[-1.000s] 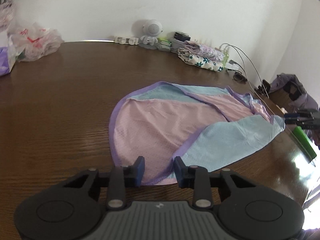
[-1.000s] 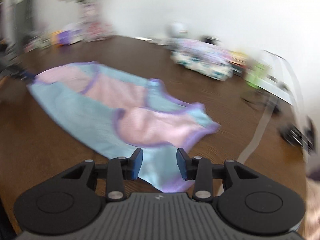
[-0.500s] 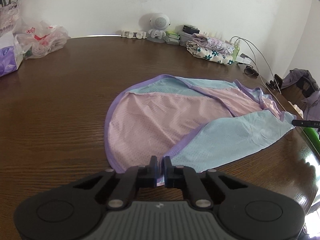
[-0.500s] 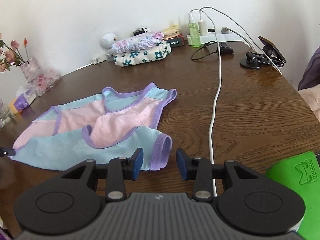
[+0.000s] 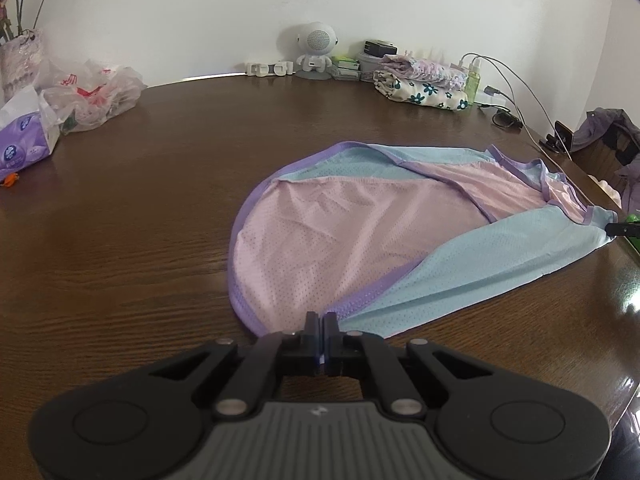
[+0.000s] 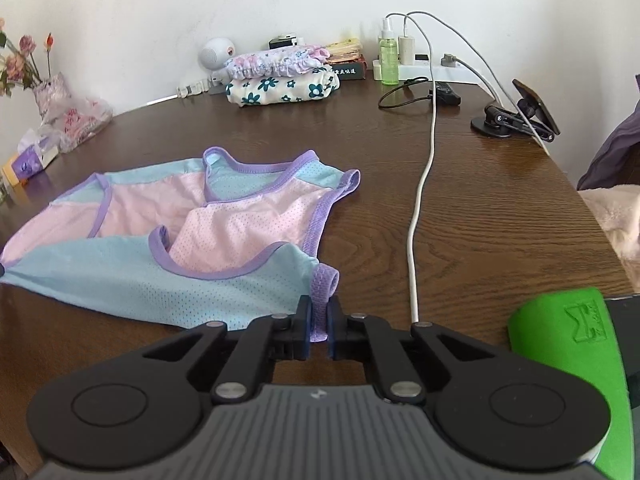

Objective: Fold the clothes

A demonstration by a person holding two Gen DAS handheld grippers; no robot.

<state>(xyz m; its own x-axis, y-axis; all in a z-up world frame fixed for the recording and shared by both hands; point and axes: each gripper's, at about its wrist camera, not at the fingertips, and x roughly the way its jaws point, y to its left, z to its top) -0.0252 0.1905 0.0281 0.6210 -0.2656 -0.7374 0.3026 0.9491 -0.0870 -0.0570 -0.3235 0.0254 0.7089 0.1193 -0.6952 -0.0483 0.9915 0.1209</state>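
Note:
A pink and light-blue mesh tank top with purple trim (image 5: 360,240) lies spread flat on the brown wooden table (image 5: 140,220). My left gripper (image 5: 321,320) is shut on its near hem, at the purple edge. In the right wrist view the same top (image 6: 180,240) lies to the left, and my right gripper (image 6: 319,316) is shut on its purple shoulder strap (image 6: 322,284). The right gripper's tip shows at the far right edge of the left wrist view (image 5: 622,229).
Folded floral clothes (image 6: 280,80) are stacked at the back by the wall, beside a white robot toy (image 5: 316,52). A white cable (image 6: 420,184) runs across the table right of the top. A phone holder (image 6: 516,120), a green bottle (image 6: 389,60), plastic bags (image 5: 88,96) and a tissue pack (image 5: 28,140) stand around.
Both grippers were open a second ago. The left closed on the hem first, then the right moved in and closed on the shoulder strap.

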